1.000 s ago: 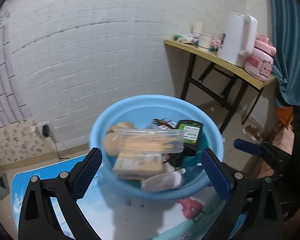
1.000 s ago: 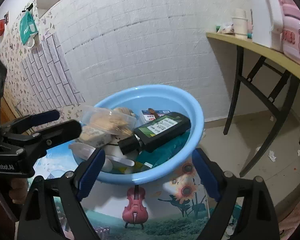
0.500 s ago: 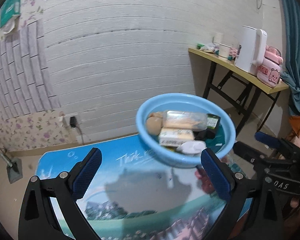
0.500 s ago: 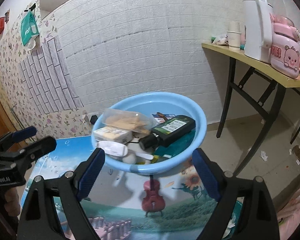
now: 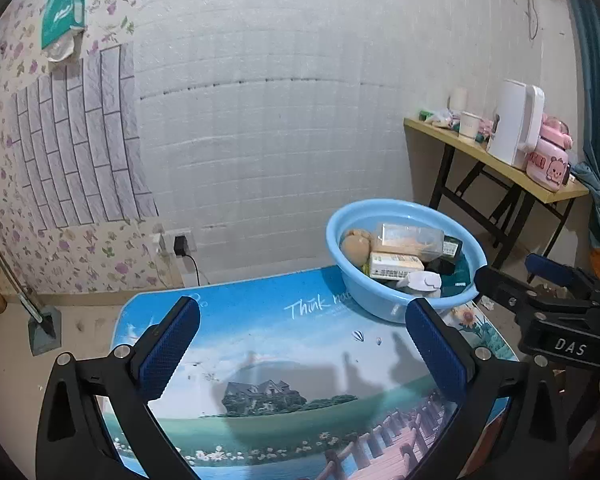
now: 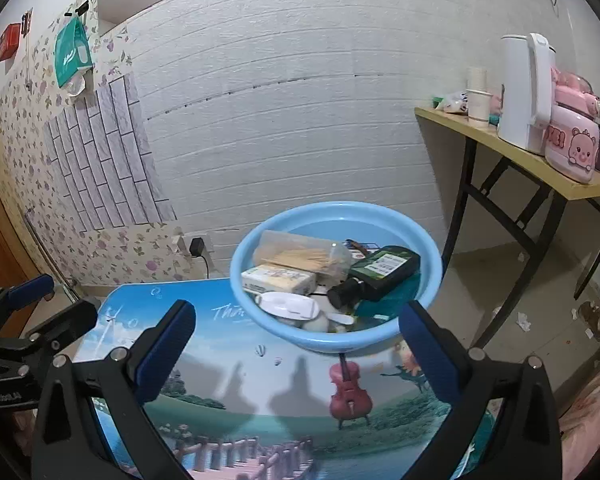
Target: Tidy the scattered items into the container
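The counter (image 5: 260, 344), covered with a printed landscape picture, is seen bare between and ahead of both pairs of jaws; no loose item is visible on it in either view. The blue basin (image 6: 428, 280) is set at the counter's far right corner, ahead of the right gripper (image 6: 298, 346) and ahead and to the right of the left gripper (image 5: 300, 344). Both pairs of jaws are spread wide, and nothing is held between them.

The basin is judged full and fairly heavy, its thin plastic wall likely to flex; if it is to be moved, the rolled rim is best pinched on two opposite sides.

Inside it, a dark bottle (image 6: 380, 274) is laid on its side toward the right jaw; it may be glass, smooth and slippery, and is best taken across the body. A clear box of sticks (image 6: 304, 254) is laid toward the left jaw, light and stiff. A pale carton (image 6: 278, 279) is seen in front of it, easily crushed. A white scoop-like piece (image 6: 288, 306) is laid nearest the jaws. A tan soft toy (image 5: 355, 245) is tucked at the far left.

The task is judged all but complete.
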A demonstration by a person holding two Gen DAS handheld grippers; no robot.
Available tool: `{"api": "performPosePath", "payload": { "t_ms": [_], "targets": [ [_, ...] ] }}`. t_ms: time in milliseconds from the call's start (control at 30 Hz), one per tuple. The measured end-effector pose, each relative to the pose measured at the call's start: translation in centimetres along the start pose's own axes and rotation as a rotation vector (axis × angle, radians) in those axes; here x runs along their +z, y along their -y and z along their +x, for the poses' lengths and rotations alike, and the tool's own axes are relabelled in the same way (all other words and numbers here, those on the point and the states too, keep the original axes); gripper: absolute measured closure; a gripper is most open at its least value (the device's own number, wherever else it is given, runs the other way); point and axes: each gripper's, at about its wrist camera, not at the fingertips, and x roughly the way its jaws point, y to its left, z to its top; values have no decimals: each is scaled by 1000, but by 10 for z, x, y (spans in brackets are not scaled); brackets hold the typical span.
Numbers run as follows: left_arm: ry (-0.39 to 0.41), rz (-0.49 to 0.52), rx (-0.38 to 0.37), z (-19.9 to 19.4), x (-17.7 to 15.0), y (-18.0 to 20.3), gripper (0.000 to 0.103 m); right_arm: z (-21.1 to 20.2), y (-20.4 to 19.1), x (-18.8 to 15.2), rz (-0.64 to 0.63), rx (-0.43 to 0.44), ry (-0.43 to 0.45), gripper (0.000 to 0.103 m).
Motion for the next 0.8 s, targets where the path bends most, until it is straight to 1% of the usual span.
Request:
{"api": "performPosePath", "payload": {
  "t_ms": [200, 433, 567, 667, 800],
  "targets": [
    [27, 21, 12, -13, 0, -3, 0, -4, -12, -1, -27, -5, 0, 0],
    [4, 6, -12, -9, -2, -2, 0, -2, -17, -4, -43, -3, -17, 0],
    [-10, 4, 12, -6, -3, -1, 0, 1, -17, -7, -45, -3, -30, 0],
    [-15, -26, 11, -4, -4, -4, 0, 2, -18, -10, -47, -5, -37, 0],
    [-24, -23, 30, -2, -6, -5, 0, 10, -22, -21, -51, 23, -81, 0]
  ]
}}
